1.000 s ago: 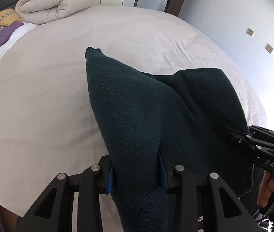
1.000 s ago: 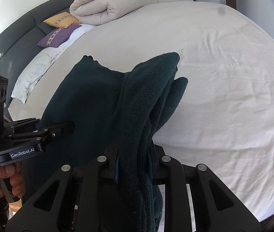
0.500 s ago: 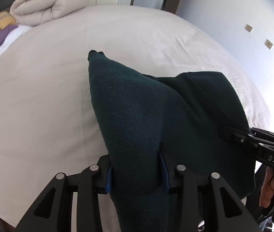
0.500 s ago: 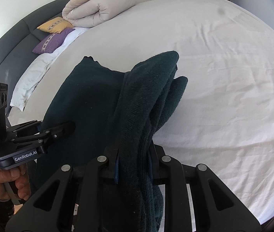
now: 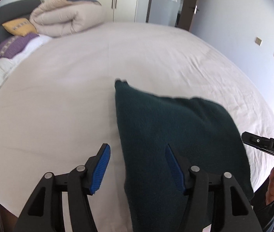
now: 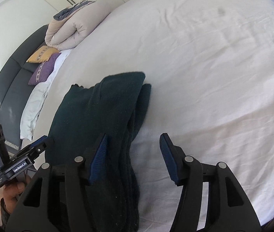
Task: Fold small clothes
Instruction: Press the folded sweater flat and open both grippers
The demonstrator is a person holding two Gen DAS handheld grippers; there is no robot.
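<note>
The dark green garment (image 5: 175,135) lies folded on the bed (image 5: 59,96), its long axis running away from both grippers. The left gripper (image 5: 137,166) and right gripper (image 6: 133,158) stand spread, holding nothing; each straddles 1 near edge.

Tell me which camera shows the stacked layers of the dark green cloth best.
The right wrist view: the dark green cloth shows its layered edge there, lying on the white bed. The left wrist view shows only its blurred top face.

Bright, even daylight; the white bed (image 5: 59,106) nearly glares. Slight motion blur, strong fisheye bending, dark vignetted corners.
</note>
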